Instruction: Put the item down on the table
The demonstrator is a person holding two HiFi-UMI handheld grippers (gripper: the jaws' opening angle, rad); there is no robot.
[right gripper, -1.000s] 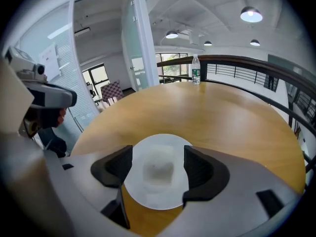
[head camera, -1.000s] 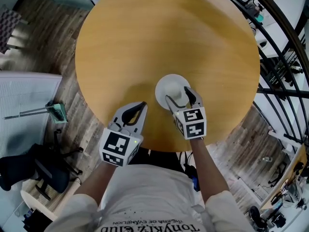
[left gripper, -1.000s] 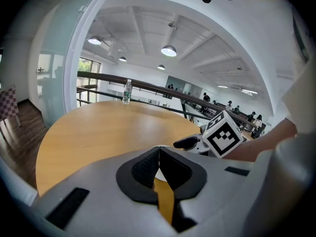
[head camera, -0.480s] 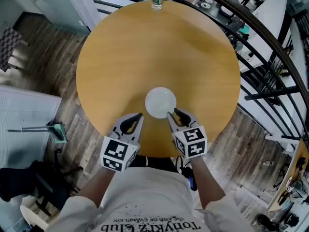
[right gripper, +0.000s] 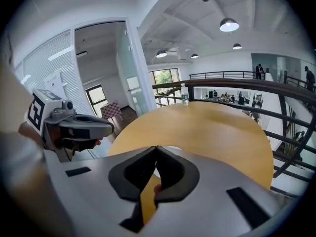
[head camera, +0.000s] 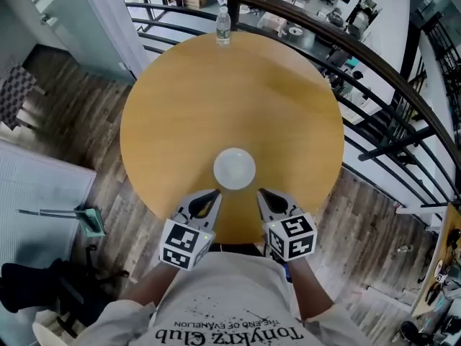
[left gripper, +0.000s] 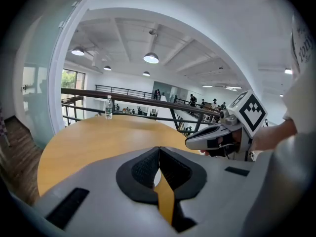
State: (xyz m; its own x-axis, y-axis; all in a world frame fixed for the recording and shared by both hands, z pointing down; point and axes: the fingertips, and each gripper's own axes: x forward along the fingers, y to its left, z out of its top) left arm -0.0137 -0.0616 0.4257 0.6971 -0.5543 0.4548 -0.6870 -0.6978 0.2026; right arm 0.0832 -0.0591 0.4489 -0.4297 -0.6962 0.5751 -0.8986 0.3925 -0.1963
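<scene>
A white round plate lies flat on the round wooden table, near its front edge. Neither gripper touches it. My left gripper hovers just short of the plate on its left, jaws meeting at the tips with nothing between them. My right gripper hovers on the plate's right. Its jaws have just been closing and now meet empty. Each gripper shows in the other's view: the right gripper and the left gripper.
A water bottle stands at the table's far edge, also the bottle. A black railing curves round the far and right sides, with a drop beyond it. A dark chair sits on the wood floor at lower left.
Both grippers have drawn back from the plate toward the person and risen. The right jaws, open round the plate's edge before, have shut. The plate stays on the table.
</scene>
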